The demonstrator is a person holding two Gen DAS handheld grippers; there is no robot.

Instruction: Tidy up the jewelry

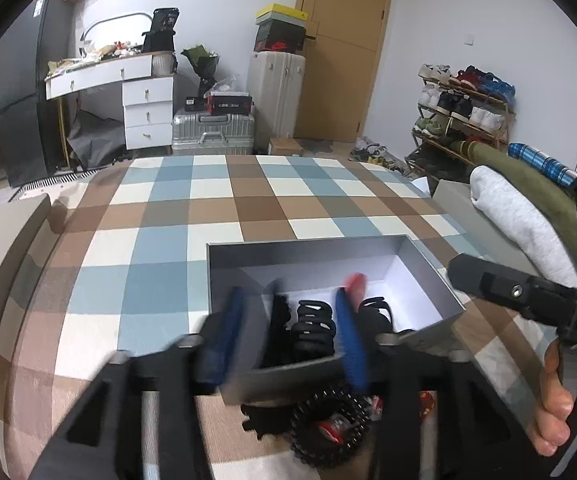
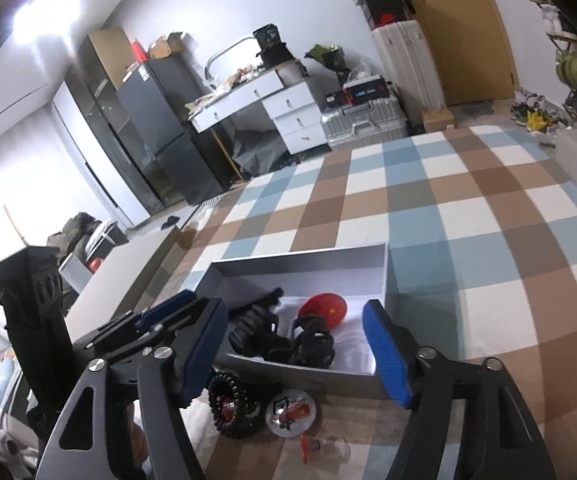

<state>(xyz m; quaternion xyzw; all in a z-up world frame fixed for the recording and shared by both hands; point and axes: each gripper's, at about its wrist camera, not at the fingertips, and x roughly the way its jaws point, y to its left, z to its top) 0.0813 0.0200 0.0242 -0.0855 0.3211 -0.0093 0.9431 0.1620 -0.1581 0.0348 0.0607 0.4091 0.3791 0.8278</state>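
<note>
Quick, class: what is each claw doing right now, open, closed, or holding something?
Left claw: open, holding nothing, over the grey box.
Right claw: open, holding nothing.

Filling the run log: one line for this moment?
left gripper: open over box | right gripper: open, empty | black hair ties in box | coil tie outside

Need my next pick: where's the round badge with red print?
In the right wrist view, the round badge lies on the checked cloth just outside the grey box's near wall, right of the black spiral ring.
</note>
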